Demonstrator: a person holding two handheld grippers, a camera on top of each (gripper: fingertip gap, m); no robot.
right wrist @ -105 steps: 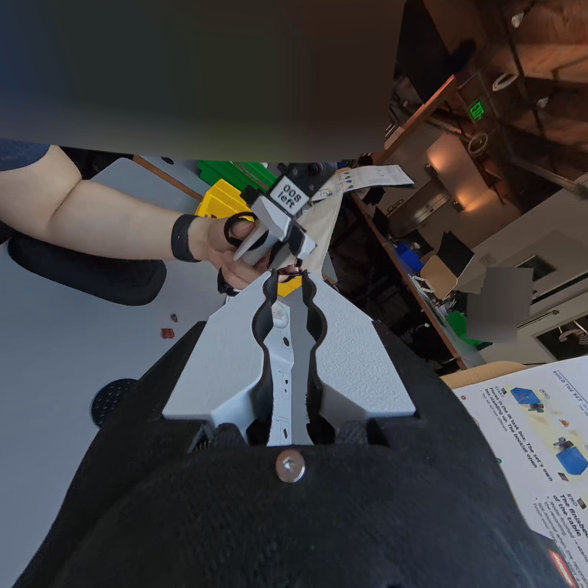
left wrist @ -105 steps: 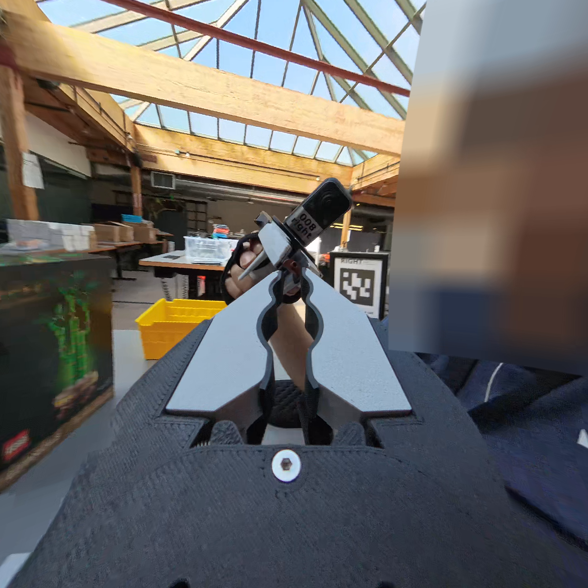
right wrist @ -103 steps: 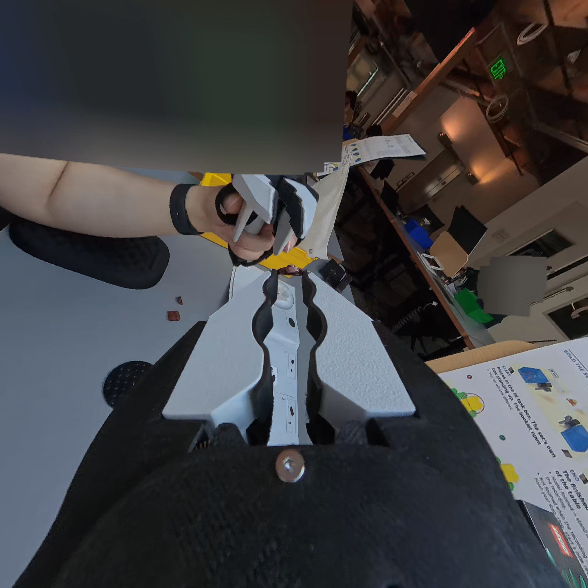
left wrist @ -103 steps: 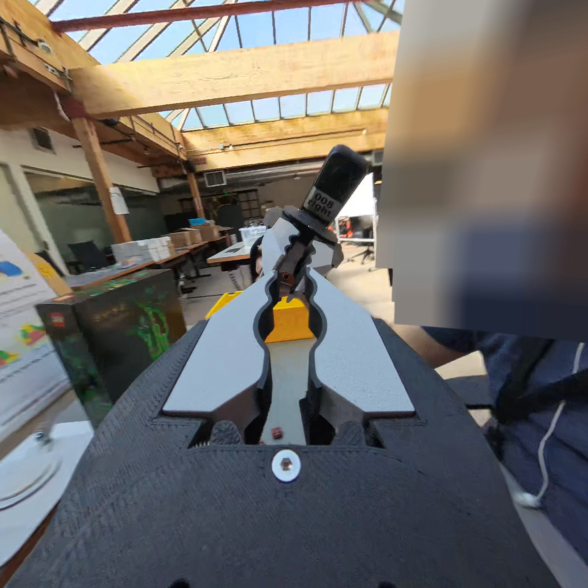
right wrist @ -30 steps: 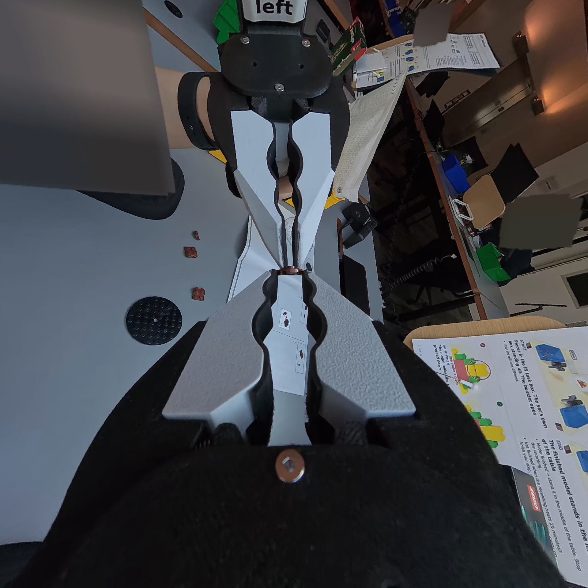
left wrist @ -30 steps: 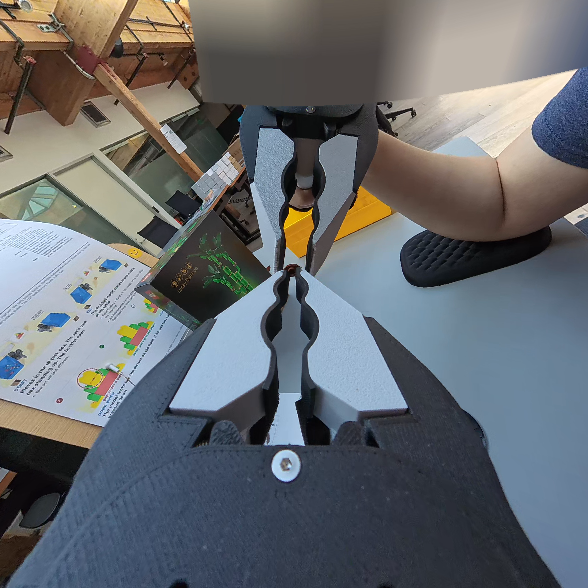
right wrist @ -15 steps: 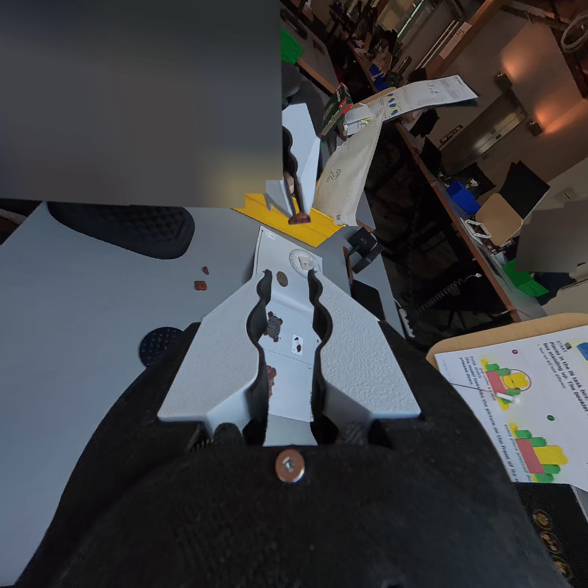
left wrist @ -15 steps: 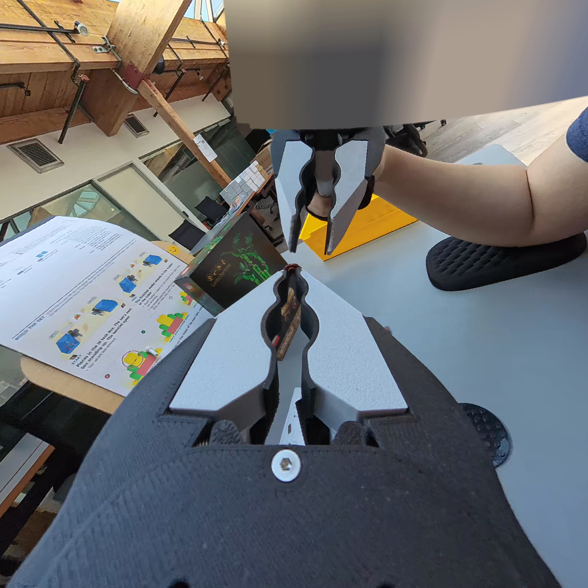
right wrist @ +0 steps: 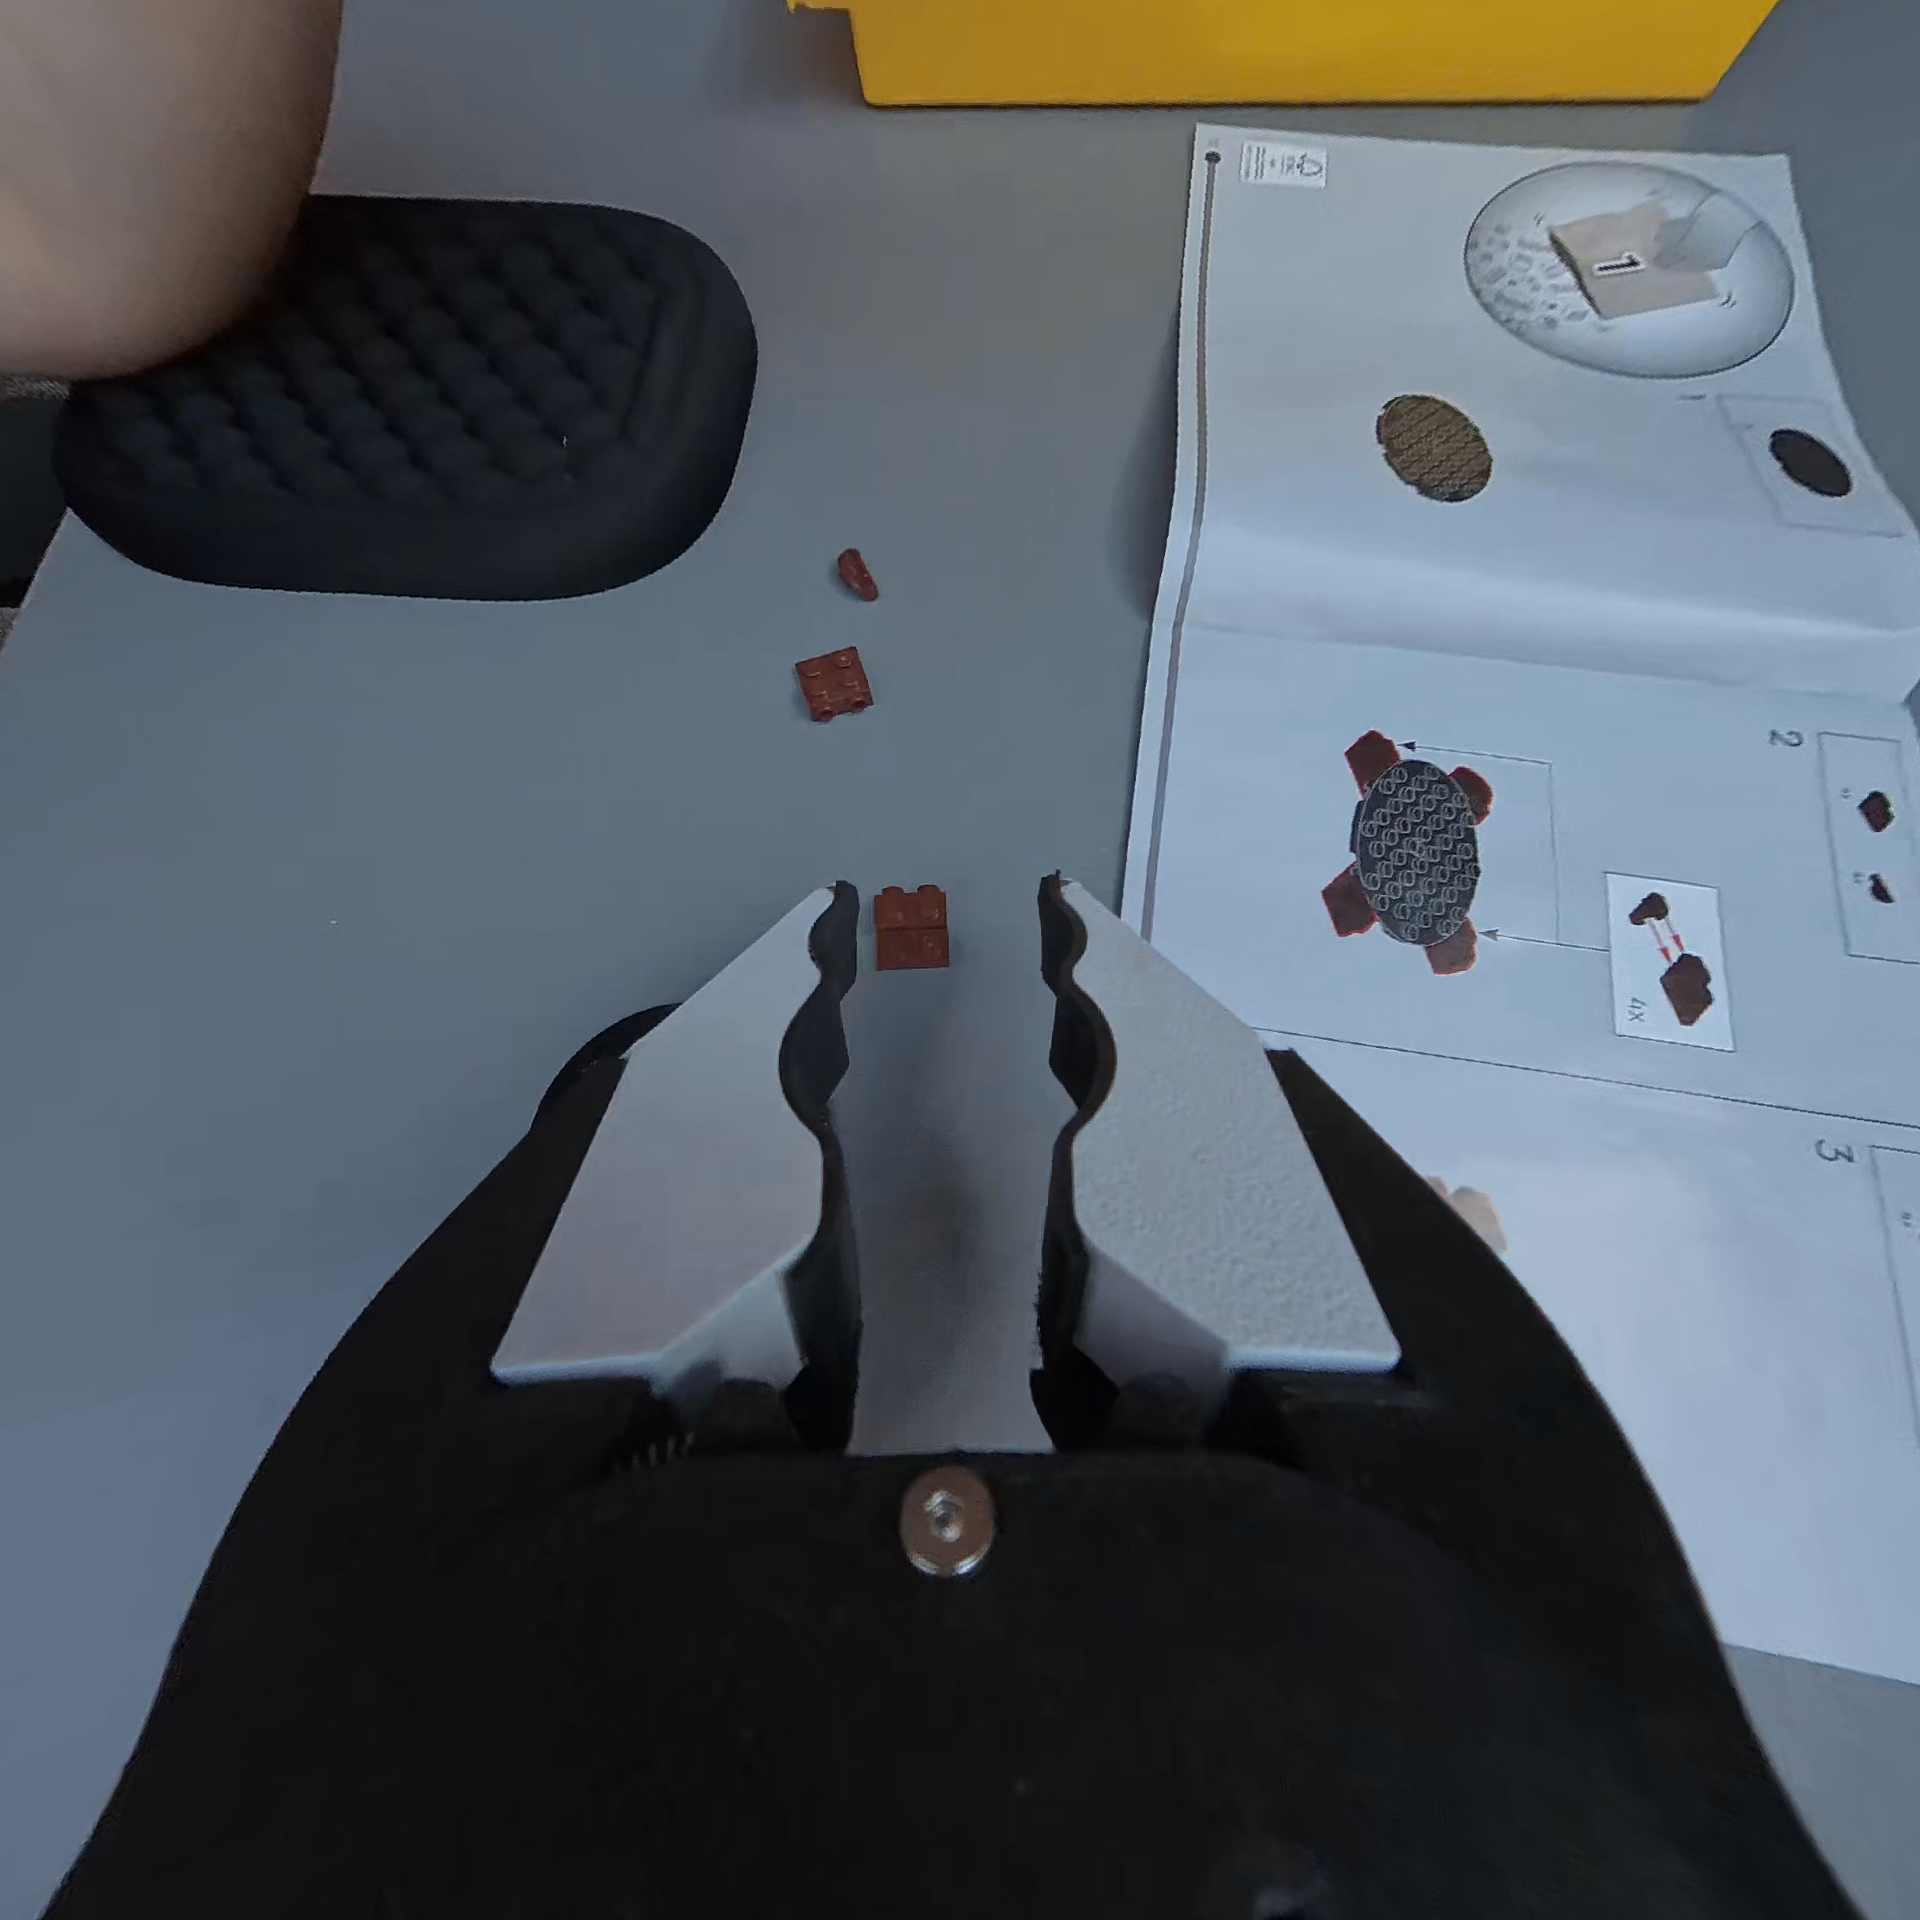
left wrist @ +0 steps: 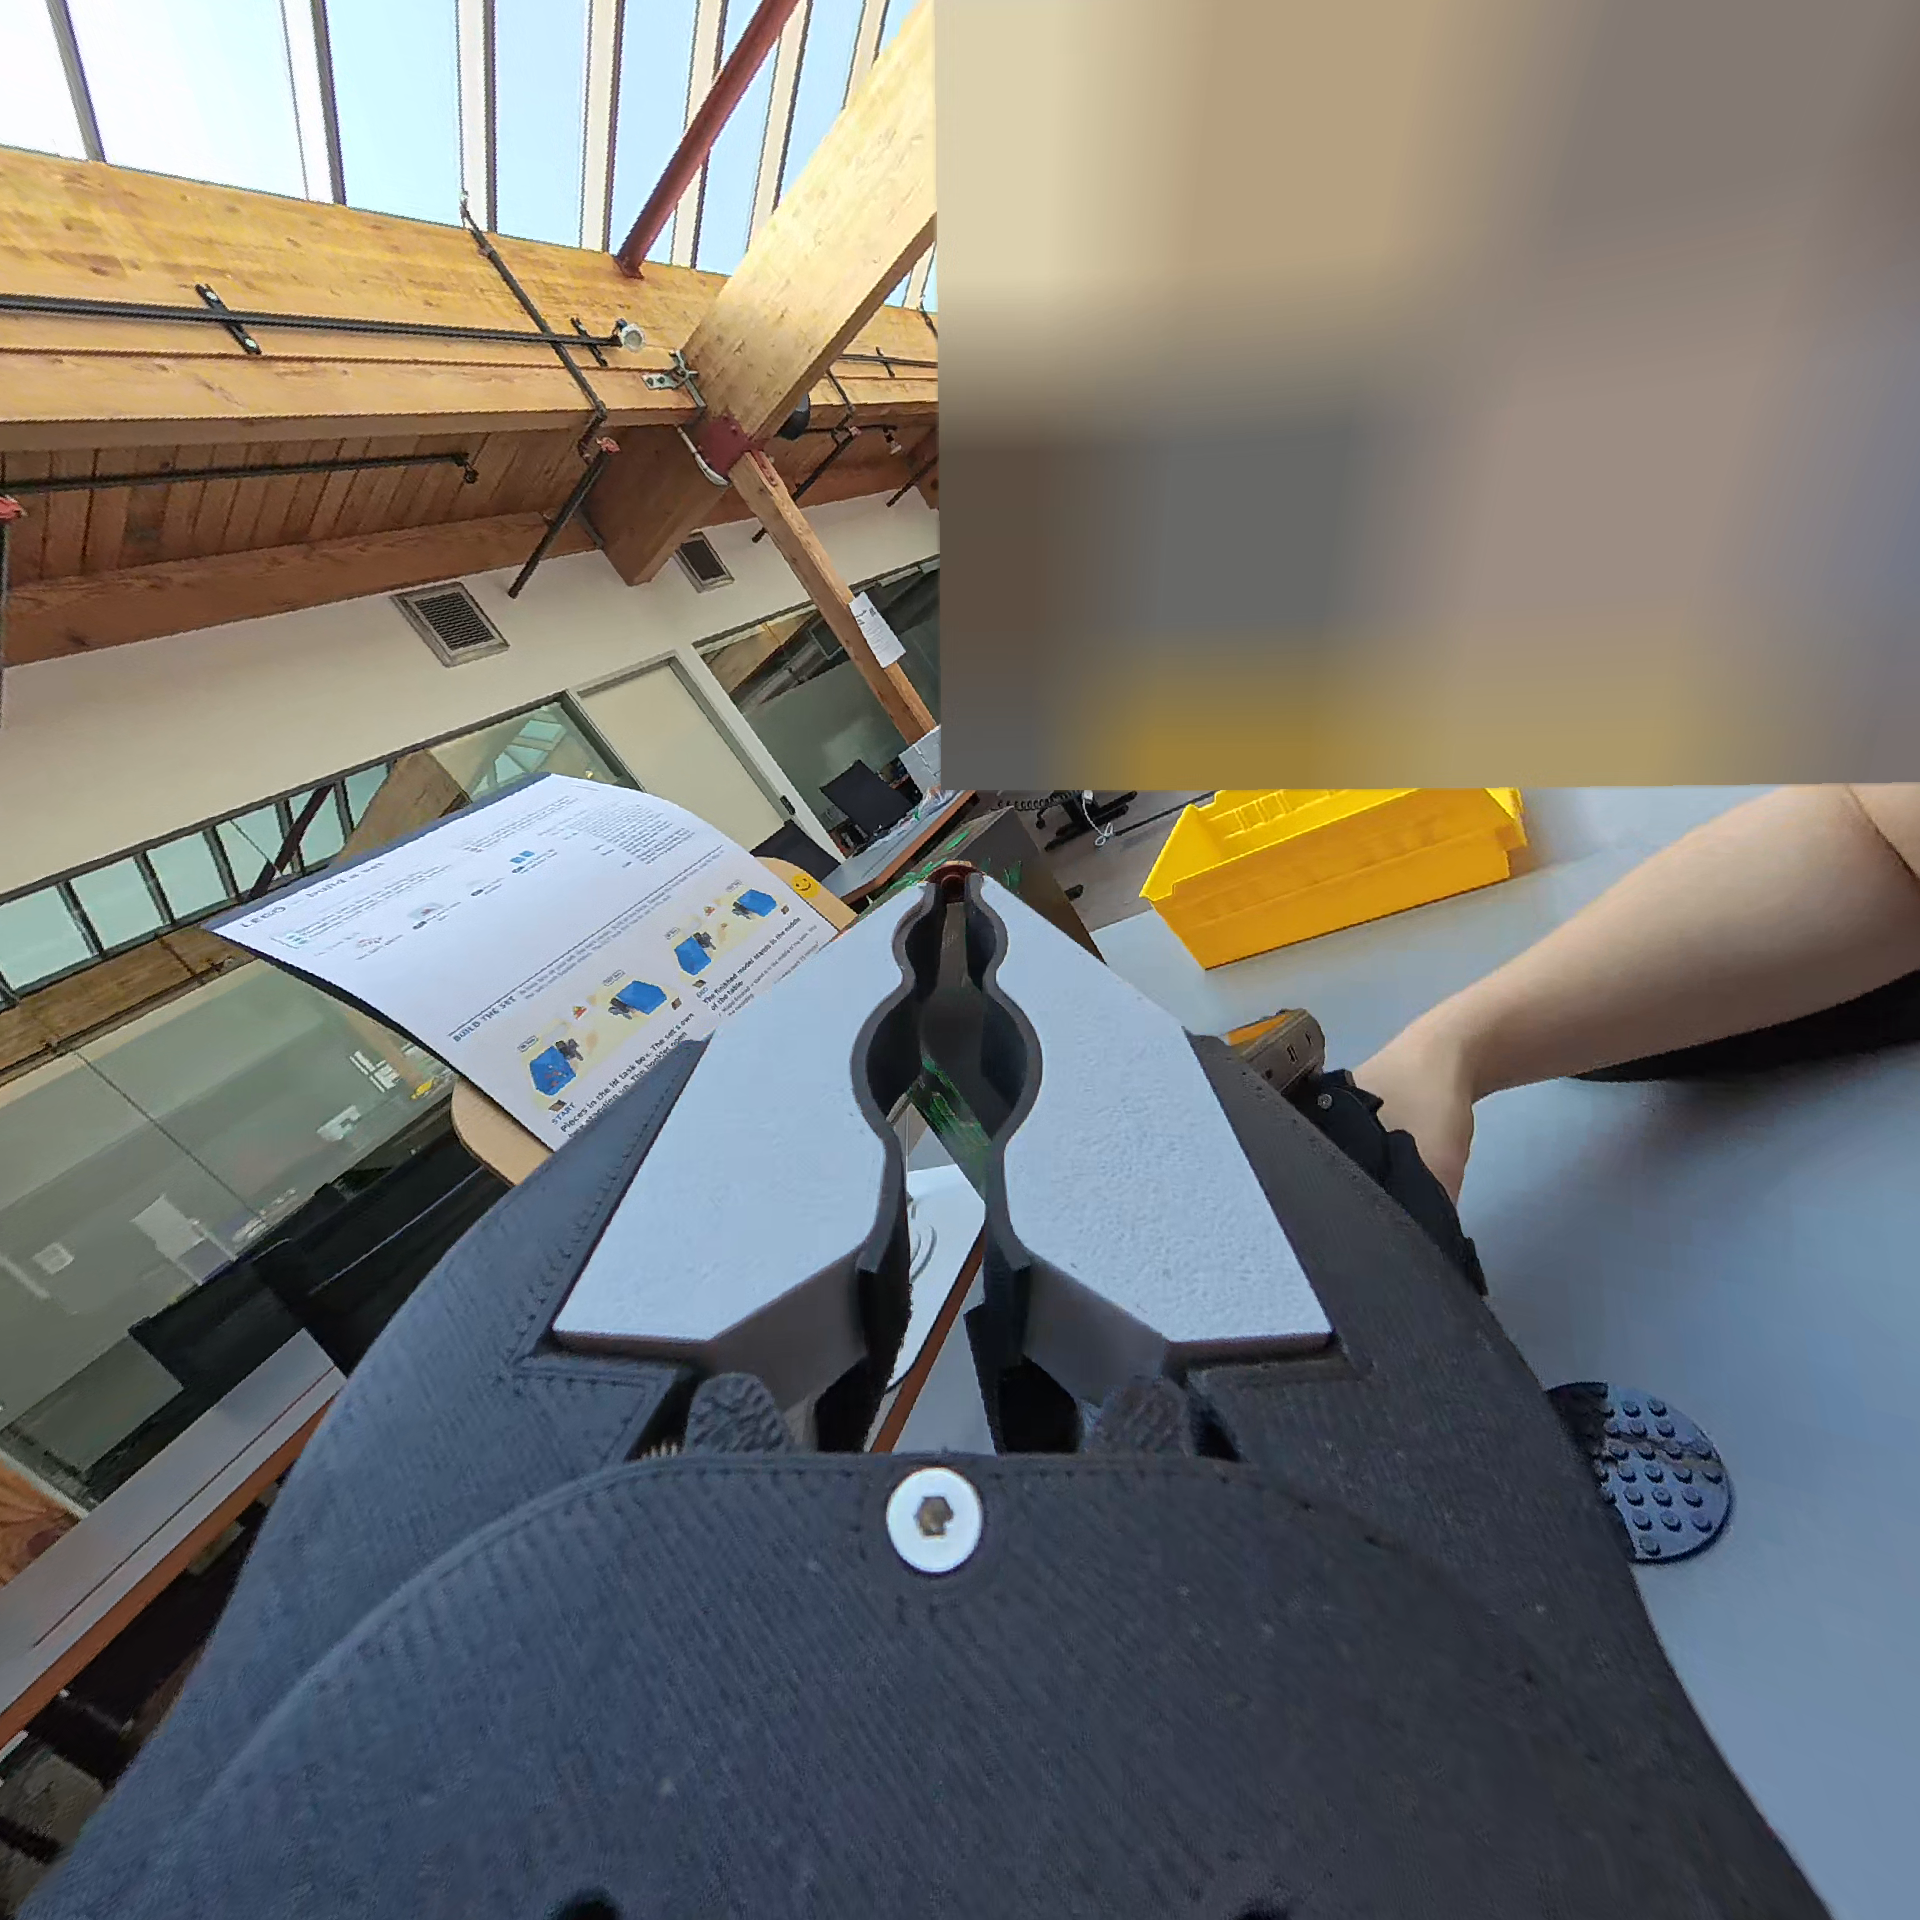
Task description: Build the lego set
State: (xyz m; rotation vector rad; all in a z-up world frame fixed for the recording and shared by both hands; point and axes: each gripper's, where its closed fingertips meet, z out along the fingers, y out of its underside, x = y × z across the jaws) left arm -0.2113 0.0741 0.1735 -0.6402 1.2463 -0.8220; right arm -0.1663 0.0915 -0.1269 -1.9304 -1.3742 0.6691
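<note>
Now a reddish-brown brick (right wrist: 911, 927) lies on the grey table (right wrist: 416, 831) at mid-frame, between the wide-apart tips of the right gripper (right wrist: 945, 888), nearer its left finger.
Closing off-centre could skid or tip it. Only the left wrist view shows the left gripper (left wrist: 948, 879), at centre frame, pinching a small brown piece (left wrist: 948, 875), and a black round plate (left wrist: 1652, 1470) at lower right; the open instruction booklet (right wrist: 1507, 623) shows only on the right.

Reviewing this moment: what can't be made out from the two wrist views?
- Left wrist view: the small reddish-brown piece pinched in the left gripper is too small to tell its shape.
- Left wrist view: a blurred patch covers the upper right, cutting off the yellow bin.
- Left wrist view: the black round plate is partly behind the gripper body.
- Right wrist view: the instruction booklet runs off the right edge.
</note>
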